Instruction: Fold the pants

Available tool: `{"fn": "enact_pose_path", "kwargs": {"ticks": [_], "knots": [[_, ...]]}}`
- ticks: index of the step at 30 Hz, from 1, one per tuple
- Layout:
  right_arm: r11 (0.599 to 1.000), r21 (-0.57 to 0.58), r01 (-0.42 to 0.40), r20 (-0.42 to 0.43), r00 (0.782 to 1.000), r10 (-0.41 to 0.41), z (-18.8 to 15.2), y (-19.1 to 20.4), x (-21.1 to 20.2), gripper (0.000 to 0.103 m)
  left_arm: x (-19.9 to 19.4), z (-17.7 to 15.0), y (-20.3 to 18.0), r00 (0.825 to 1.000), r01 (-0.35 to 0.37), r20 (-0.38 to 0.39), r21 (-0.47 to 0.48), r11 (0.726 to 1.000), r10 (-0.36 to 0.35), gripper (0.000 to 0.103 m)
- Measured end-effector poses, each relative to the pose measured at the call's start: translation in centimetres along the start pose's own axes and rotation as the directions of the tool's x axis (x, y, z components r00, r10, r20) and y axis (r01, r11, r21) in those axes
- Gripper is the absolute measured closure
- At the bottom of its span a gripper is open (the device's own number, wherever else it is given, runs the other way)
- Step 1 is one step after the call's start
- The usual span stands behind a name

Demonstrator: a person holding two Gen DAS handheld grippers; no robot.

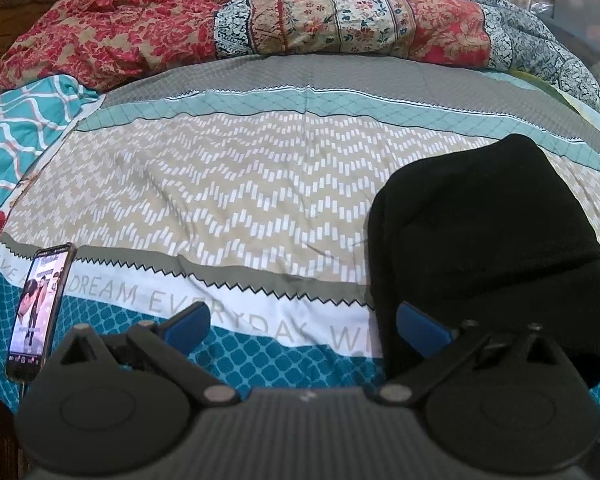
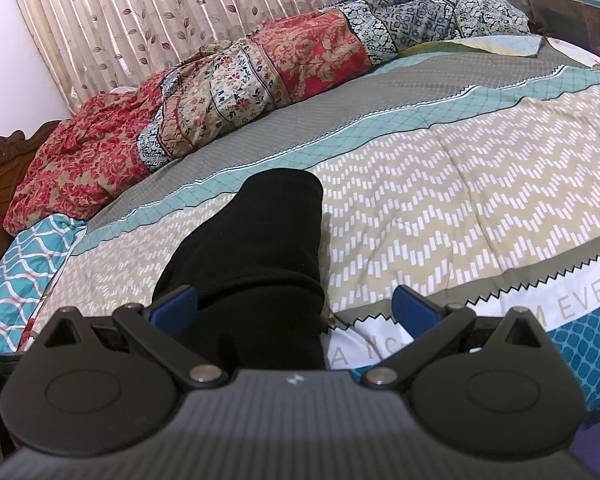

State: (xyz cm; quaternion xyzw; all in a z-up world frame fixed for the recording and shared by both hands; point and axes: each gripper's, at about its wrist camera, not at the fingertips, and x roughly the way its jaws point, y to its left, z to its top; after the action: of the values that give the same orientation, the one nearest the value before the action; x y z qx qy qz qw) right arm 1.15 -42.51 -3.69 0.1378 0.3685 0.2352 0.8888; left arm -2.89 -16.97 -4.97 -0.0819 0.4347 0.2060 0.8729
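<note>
One wide patterned bedspread (image 2: pixel 440 184) is seen bearing the black pants (image 2: pixel 256 256), already folded into a compact bundle near its front edge, so little is judged left, while left gripper (image 1: pixel 302 330) and right gripper (image 2: pixel 296 306) are held wide open, empty.

A bedsheet (image 1: pixel 228 184) with beige zigzag, grey and teal bands covers the bed ahead of the jaws, and printed letters run across its white band close in front of them. A phone (image 1: pixel 40 312) with a lit screen lies left of the left jaw. Far ahead a crumpled red floral quilt (image 1: pixel 260 20) stretches across. Behind it hangs a leaf-patterned curtain (image 2: pixel 180 12). A carved wooden headboard (image 2: pixel 4 176) stands far left.
</note>
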Motion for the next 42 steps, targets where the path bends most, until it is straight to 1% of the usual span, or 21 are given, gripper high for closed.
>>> {"fn": "enact_pose_path", "kwargs": {"ticks": [7, 10, 13, 15, 24, 36, 40, 42], "knots": [[1.0, 0.008, 0.004, -0.003, 1.0, -0.004, 0.1, 0.0, 0.1, 0.0, 0.2, 0.1, 0.2, 1.0, 0.008, 0.007, 0.004, 1.0, -0.008, 0.0], [1.0, 0.009, 0.003, -0.003, 1.0, -0.003, 0.1, 0.0, 0.1, 0.0, 0.5, 0.2, 0.3, 0.998, 0.054, -0.015, 0.007, 0.999, -0.054, 0.0], [1.0, 0.008, 0.004, -0.003, 1.0, -0.004, 0.1, 0.0, 0.1, 0.0, 0.7, 0.4, 0.4, 0.993, 0.107, -0.042, -0.008, 0.994, -0.108, 0.0], [1.0, 0.009, 0.005, -0.005, 1.0, -0.005, 0.1, 0.0, 0.1, 0.0, 0.8, 0.4, 0.5, 0.991, 0.122, -0.047, -0.019, 0.992, -0.123, 0.0], [1.0, 0.007, 0.008, -0.008, 1.0, -0.008, 0.1, 0.1, 0.3, 0.0, 1.0, 0.5, 0.9, 0.987, 0.151, -0.056, -0.041, 0.988, -0.153, 0.0], [1.0, 0.007, 0.008, -0.009, 1.0, -0.008, 0.1, 0.1, 0.4, 0.0, 0.9, 0.6, 0.8, 0.984, 0.17, -0.051, -0.026, 0.985, -0.171, 0.0], [1.0, 0.011, 0.008, -0.01, 1.0, -0.008, 0.1, 0.2, 0.4, 0.0, 1.3, 0.7, 1.3, 0.978, 0.196, -0.059, -0.05, 0.979, -0.198, 0.0], [1.0, 0.013, 0.009, -0.01, 1.0, -0.009, 0.1, 0.2, 0.5, 0.0, 1.6, 0.7, 1.5, 0.978, 0.196, -0.064, -0.062, 0.979, -0.199, 0.0]]}}
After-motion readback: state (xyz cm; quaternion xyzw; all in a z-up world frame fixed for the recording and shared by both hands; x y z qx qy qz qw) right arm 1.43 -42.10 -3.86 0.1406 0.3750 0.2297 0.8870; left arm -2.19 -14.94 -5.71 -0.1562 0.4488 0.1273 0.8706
